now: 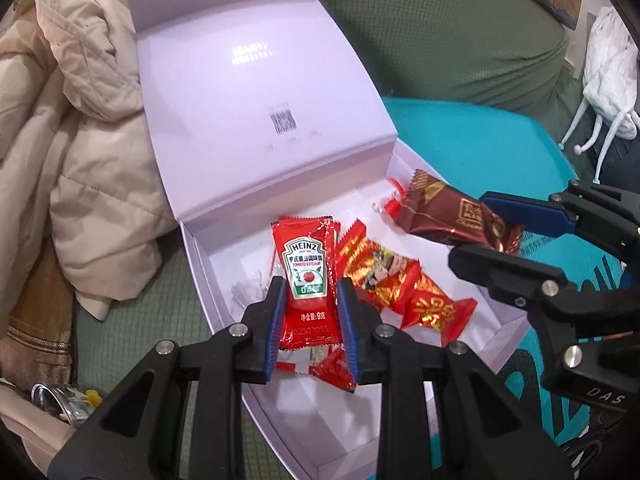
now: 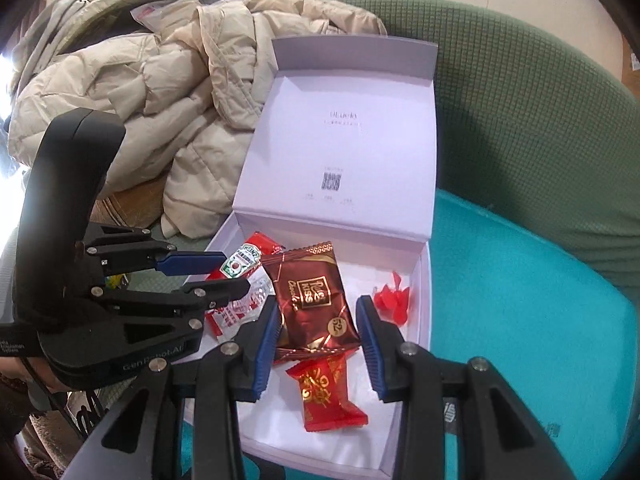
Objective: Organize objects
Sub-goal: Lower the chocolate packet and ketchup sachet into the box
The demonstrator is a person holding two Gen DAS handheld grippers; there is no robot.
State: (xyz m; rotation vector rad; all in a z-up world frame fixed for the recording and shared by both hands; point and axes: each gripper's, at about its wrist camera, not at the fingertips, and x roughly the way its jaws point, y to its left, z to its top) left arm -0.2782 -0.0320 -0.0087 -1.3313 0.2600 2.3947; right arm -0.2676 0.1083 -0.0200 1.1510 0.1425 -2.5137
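Note:
A white box [image 1: 208,264] lies open on the sofa with its lid [image 1: 260,80] leaning back. Above its tray, my left gripper [image 1: 310,292] is shut on a red Heinz ketchup packet [image 1: 306,264], which hangs flat between the blue pads. To the right, my right gripper [image 1: 472,228] is shut on a brown chocolate packet [image 1: 436,212]. The right wrist view shows the right gripper [image 2: 320,312] on that chocolate packet [image 2: 310,288], over the box [image 2: 424,320]. The left gripper [image 2: 236,272] pinches the ketchup packet [image 2: 240,262]. Red candy packs [image 2: 324,396] lie in the tray.
More ketchup packets [image 2: 228,316] and a small red wrapped sweet [image 2: 394,300] also lie in the tray. A beige padded jacket [image 1: 80,140] is heaped left of the box. The green sofa back [image 1: 440,32] rises behind, and a teal cushion [image 2: 520,300] lies to the right.

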